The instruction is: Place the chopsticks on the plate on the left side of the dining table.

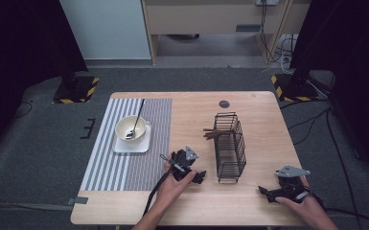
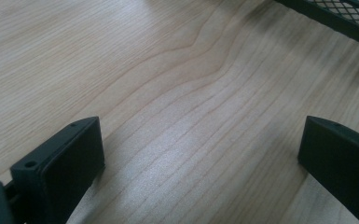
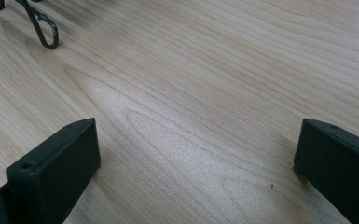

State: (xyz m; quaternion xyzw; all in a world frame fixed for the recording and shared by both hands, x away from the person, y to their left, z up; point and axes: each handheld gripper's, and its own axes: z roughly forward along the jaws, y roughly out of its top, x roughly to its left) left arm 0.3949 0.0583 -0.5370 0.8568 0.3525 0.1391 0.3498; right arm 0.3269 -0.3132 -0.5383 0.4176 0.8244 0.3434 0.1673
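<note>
Nearest the camera in the high view, two forearms coming in from the bottom edge, each hand resting low on the wooden table (image 1: 249, 201) with its tool. Right gripper (image 1: 268, 193) at the near right corner, jaws spread wide over bare wood, nothing between them, as seen also in the right gripper view (image 3: 196, 154). Left gripper (image 1: 197, 176) a little farther in and nearer the middle, likewise released, jaws wide apart and empty over bare grain in the left gripper view (image 2: 200, 158). Just beyond and between the two, a black wire basket (image 1: 230, 146) lying on its side, long axis running away from the person, near end just beside the left gripper and to its right. Brown sticks (image 1: 214, 134) poking out of the basket's far left side, pointing toward the mat. Left hand judged the closer one for a reach to basket or sticks, the right well apart from both. Farther left, a striped placemat (image 1: 105, 163) bearing a white square plate (image 1: 121, 146), a cream cup (image 1: 132, 128) and a spoon (image 1: 137, 120) leaning in it
</note>
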